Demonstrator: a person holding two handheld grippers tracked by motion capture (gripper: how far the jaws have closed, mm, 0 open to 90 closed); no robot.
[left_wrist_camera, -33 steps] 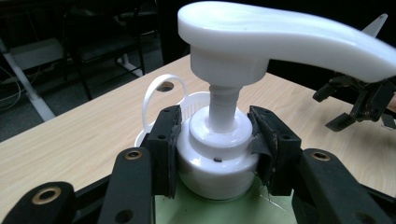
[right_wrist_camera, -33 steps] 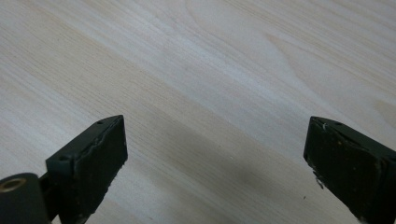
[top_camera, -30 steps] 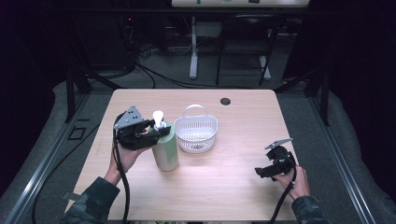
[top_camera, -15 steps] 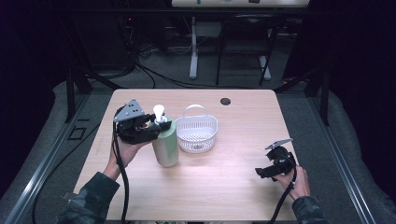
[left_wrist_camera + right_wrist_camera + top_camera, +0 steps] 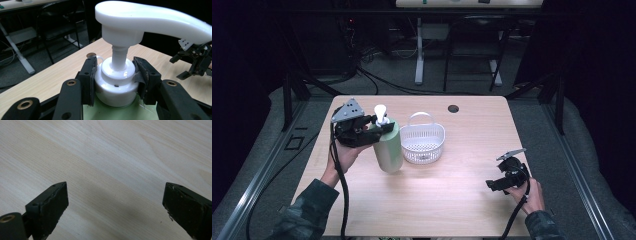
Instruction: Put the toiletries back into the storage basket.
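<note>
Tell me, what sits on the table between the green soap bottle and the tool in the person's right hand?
The white basket sits right beside the soap bottle; beyond it, only bare table stretches to the right tool, as the high view shows.

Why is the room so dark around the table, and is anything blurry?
High view: light falls on the table alone, the room behind is near black. Left gripper view: the white pump head sits close and soft-edged, slightly bright. Right gripper view: the jaws of the hand-held gripper look blurred and cast a faint shadow on the wood.
</note>
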